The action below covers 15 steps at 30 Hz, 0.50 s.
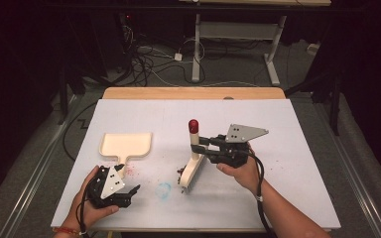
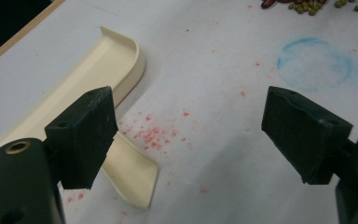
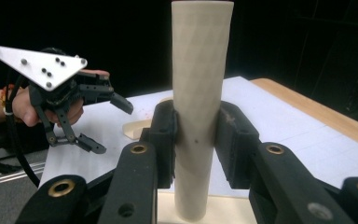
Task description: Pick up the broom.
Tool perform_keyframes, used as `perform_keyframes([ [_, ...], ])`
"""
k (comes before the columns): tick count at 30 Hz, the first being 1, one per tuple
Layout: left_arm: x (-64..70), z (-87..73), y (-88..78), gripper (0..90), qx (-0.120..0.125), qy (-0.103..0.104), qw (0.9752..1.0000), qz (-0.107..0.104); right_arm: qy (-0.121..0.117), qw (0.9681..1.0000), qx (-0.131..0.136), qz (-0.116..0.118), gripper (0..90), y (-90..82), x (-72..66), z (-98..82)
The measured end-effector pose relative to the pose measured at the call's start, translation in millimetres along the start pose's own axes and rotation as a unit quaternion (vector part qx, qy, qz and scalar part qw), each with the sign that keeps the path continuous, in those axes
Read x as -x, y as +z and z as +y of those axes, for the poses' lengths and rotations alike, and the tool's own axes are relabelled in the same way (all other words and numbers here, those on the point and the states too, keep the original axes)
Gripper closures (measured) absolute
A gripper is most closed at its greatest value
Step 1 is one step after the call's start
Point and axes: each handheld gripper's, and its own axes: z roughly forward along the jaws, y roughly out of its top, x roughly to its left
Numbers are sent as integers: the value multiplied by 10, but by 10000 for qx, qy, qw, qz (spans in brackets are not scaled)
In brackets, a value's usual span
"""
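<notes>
Brush handle clamped, dustpan unheld

Right gripper (image 1: 202,147) has its jaws closed on the cream handle of the brush (image 1: 193,168), whose bristles rest on the white table (image 1: 278,148) near a blue ring mark (image 1: 163,190). Left gripper (image 1: 129,191) hovers with jaws wide apart and empty, just beside the dustpan (image 1: 126,145) handle, over scattered red crumbs (image 2: 156,135).

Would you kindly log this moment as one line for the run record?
right tongs: shut on brush handle | left tongs: open above dustpan handle | beans: unswept
</notes>
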Motion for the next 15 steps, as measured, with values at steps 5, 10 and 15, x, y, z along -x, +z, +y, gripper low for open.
perform_keyframes([
  [5,2,8,15,175,-20,13,10000,8,56,9990,216,-395,700,-220,60,98],
  [10,1,26,25,175,-2,2,10000,1,268,9929,350,-1106,700,-257,168,118],
  [15,2,34,48,175,-25,26,10000,-25,517,9788,562,-1899,700,-154,332,99],
])
